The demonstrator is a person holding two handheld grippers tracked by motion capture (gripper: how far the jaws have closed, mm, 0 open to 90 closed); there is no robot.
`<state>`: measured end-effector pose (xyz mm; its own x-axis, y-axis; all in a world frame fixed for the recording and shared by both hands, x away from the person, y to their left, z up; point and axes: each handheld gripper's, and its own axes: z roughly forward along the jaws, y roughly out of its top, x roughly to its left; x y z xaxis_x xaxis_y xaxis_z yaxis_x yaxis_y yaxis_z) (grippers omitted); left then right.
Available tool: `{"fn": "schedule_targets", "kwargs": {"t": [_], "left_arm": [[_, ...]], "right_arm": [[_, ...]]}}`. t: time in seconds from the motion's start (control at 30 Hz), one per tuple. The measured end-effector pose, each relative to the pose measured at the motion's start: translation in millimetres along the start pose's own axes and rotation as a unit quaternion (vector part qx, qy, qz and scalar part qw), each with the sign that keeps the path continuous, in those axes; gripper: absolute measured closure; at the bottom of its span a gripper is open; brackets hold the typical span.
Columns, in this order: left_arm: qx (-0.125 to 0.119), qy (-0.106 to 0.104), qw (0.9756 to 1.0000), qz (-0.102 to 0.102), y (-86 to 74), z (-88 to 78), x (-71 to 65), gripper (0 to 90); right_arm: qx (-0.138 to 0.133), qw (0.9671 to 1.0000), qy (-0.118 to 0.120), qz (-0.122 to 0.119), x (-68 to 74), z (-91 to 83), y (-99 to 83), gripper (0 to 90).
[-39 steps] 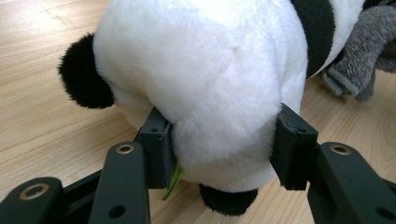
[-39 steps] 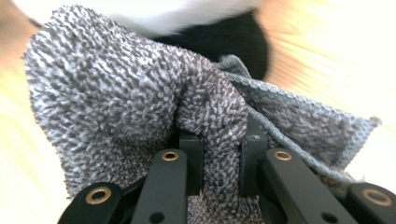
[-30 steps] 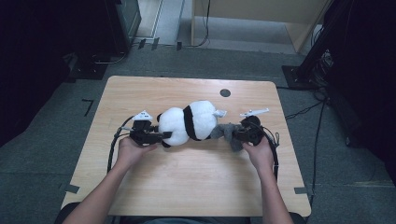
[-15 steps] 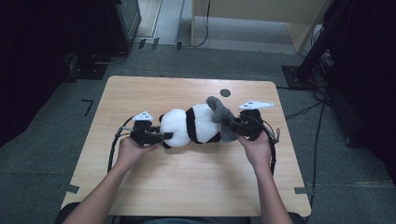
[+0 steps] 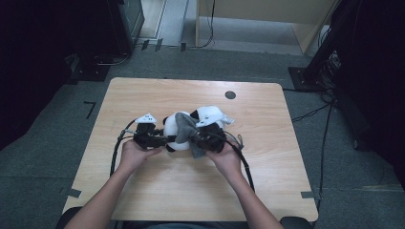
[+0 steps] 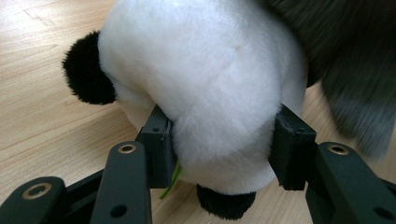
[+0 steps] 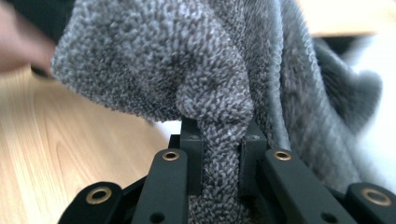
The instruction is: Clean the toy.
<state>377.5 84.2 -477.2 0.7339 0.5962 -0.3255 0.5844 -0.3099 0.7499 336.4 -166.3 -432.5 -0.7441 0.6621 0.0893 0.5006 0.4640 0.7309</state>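
A black-and-white plush panda (image 5: 210, 116) lies on the wooden table (image 5: 267, 162), a little left of its middle. My left gripper (image 5: 160, 140) is shut on the toy's white body (image 6: 205, 79), with one pad pressing into the fur on each side (image 6: 224, 140). My right gripper (image 5: 198, 140) is shut on a fold of grey terry cloth (image 7: 163, 60), pinched between its pads (image 7: 223, 154). The cloth (image 5: 185, 128) hangs over the middle of the panda, between my two hands. It also hangs at the right edge of the left gripper view (image 6: 355, 93).
A round black hole (image 5: 230, 94) sits in the table's far right part. Cables (image 5: 243, 162) trail from both grippers toward the near edge. Dark equipment and a wooden cabinet (image 5: 267, 19) stand on the floor beyond the table.
My right gripper has carried the grey cloth leftward from the panda's right end up over its body. The left gripper has stayed on the toy.
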Motion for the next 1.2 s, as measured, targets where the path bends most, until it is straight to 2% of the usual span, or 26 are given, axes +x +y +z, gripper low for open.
{"fn": "schedule_targets", "kwargs": {"t": [0.07,0.13,0.23,0.4,0.53,0.73,0.93,1.03,1.2], "left_arm": [[0.003,0.002,1.0000,0.001,-0.3,-0.1,0.0,50.0],[0.003,0.002,1.0000,-0.001,-0.8,0.0,0.9,50.1],[0.001,0.001,1.0000,-0.003,-0.5,0.4,1.1,50.0],[0.003,0.002,1.0000,-0.001,-0.3,0.3,0.4,50.0],[0.002,0.000,1.0000,-0.002,0.0,0.4,0.5,50.2],[0.005,0.001,1.0000,0.007,-0.3,0.8,-1.5,51.2],[0.005,0.000,1.0000,0.007,-0.6,0.7,-1.2,51.9],[0.004,0.000,1.0000,0.006,-0.7,0.9,-0.9,51.9],[0.005,0.002,1.0000,0.005,-0.9,0.7,-0.7,52.4]], "right_arm": [[0.014,0.9998,0.010,-0.008,7.0,14.5,-4.7,78.2],[0.016,0.9995,0.026,-0.003,8.8,21.9,-9.8,78.3],[0.015,0.9985,0.051,0.011,2.9,25.5,-17.1,78.6],[0.039,0.9974,0.059,0.010,-2.2,29.8,-28.7,78.7],[0.072,0.9961,0.048,0.018,-10.4,27.8,-36.7,78.8],[0.090,0.9946,0.040,0.031,-29.0,14.3,-46.6,78.8],[0.116,0.9907,0.043,0.057,-47.2,1.8,-54.1,78.5],[0.125,0.9892,0.036,0.067,-57.2,-5.1,-58.1,78.3],[0.123,0.9878,0.012,0.094,-77.2,-17.4,-66.5,78.3]]}}
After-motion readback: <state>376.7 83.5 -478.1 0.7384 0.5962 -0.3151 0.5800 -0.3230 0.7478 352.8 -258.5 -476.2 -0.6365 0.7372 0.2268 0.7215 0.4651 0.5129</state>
